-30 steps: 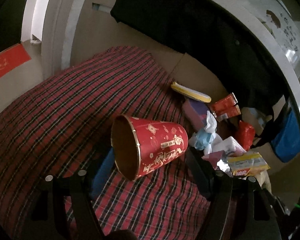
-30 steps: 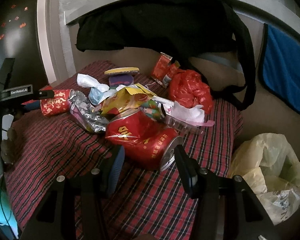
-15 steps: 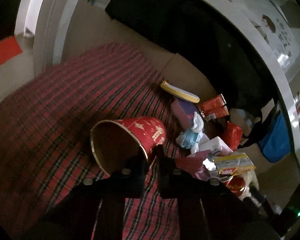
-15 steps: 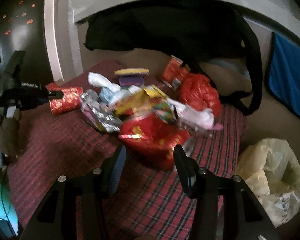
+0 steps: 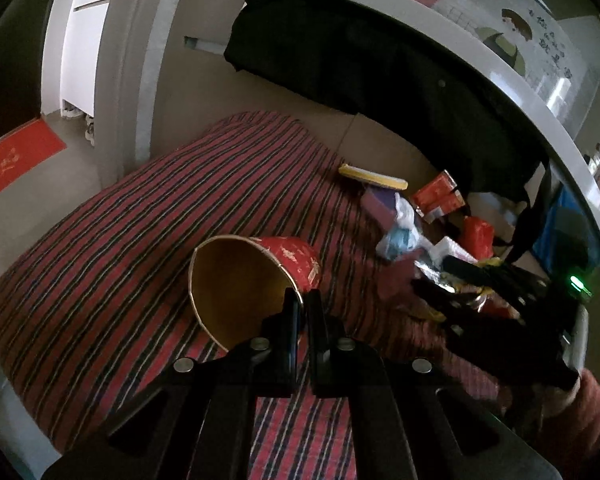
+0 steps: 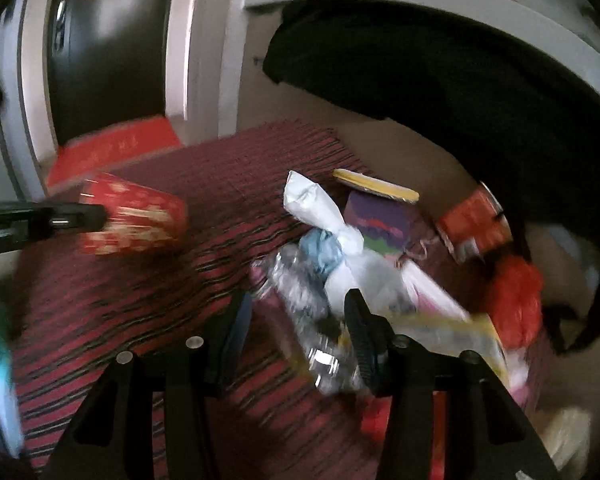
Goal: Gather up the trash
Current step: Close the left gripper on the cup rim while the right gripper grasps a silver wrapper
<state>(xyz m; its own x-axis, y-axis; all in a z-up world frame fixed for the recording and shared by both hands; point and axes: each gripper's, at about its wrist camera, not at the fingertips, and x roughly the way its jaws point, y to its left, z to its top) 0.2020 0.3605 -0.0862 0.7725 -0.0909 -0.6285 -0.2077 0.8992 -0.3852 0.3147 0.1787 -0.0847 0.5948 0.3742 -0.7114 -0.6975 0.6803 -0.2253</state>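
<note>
**Cup pinched, wrapper next**

While the left gripper (image 5: 300, 300) stays clenched on the red paper cup (image 5: 252, 276)'s rim above the plaid cloth (image 5: 140, 248), lift gently; right view — right gripper (image 6: 296, 320), jaws narrowing yet released, straddles crumpled foil wrapper (image 6: 300, 292); centre before squeezing.

A red plaid cloth (image 5: 148, 216) covers the surface filling the lower frame. Behind it, a beige wall panel (image 5: 196, 92) rises, draped with a black garment (image 5: 360, 68). At left lie grey floor (image 5: 32, 196) and a red mat (image 5: 16, 160). The dark panel (image 6: 104, 48) at upper left is possibly a door.
</note>
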